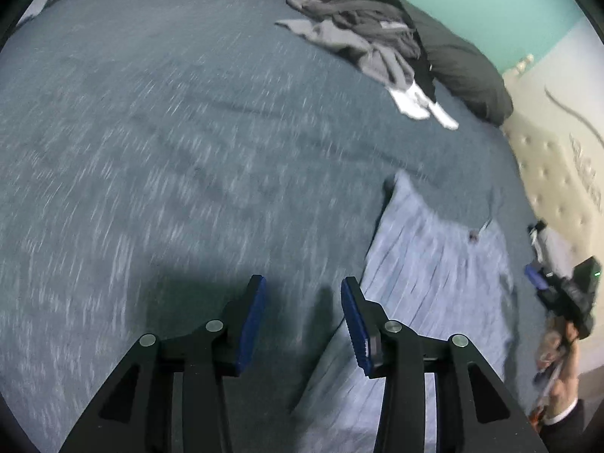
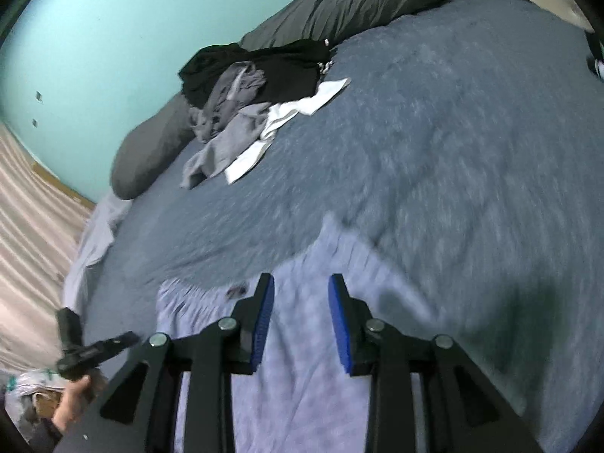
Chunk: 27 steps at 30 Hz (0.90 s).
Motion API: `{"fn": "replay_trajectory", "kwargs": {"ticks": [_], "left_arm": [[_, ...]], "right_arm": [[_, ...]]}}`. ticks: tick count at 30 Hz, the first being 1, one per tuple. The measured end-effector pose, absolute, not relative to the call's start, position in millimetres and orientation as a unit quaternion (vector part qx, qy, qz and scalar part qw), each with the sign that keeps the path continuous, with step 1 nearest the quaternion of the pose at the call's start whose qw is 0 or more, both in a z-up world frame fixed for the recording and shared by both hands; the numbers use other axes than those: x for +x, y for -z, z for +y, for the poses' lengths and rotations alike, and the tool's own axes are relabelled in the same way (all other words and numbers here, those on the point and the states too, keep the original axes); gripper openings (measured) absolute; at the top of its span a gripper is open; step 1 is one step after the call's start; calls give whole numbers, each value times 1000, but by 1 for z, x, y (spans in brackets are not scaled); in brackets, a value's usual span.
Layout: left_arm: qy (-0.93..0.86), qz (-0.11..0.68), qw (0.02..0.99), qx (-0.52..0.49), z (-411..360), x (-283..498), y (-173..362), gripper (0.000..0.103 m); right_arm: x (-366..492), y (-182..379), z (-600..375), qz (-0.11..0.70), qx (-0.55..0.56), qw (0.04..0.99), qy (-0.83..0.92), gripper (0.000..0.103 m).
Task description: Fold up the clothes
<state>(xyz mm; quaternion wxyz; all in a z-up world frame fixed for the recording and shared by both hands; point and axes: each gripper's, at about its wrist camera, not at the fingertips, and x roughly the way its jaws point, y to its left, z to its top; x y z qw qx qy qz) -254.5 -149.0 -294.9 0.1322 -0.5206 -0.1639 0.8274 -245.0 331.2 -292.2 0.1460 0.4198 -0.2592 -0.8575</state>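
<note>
A pale lilac garment (image 1: 434, 264) lies flat on the blue-grey bedspread (image 1: 151, 151), its near part creased. My left gripper (image 1: 303, 283) hangs over the bedspread just left of the garment's edge, jaws apart, nothing between the blue pads. In the right wrist view, my right gripper (image 2: 301, 283) hovers over the same garment (image 2: 302, 385), jaws apart and empty. Each view shows the other gripper at its edge, held in a hand: the right one (image 1: 545, 279) and the left one (image 2: 94, 339). Both views are blurred.
A heap of black, grey and white clothes (image 2: 241, 94) lies at the far side of the bed against dark pillows (image 2: 151, 151), with white socks (image 1: 415, 105) beside it. A beige tufted mattress side (image 1: 558, 173) and a teal wall (image 2: 94, 37) border the bed.
</note>
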Motion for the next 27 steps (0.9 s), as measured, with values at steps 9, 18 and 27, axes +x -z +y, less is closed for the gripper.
{"fn": "replay_trajectory", "kwargs": {"ticks": [9, 18, 27], "left_arm": [[-827, -170, 131, -520, -153, -215, 303, 45], [-830, -141, 115, -527, -145, -200, 306, 44], [-833, -126, 97, -529, -138, -195, 308, 33]], "right_arm": [[-167, 295, 329, -297, 397, 160, 854, 30], [-143, 323, 346, -305, 419, 135, 844, 30], [-134, 325, 358, -309, 416, 137, 844, 31]]}}
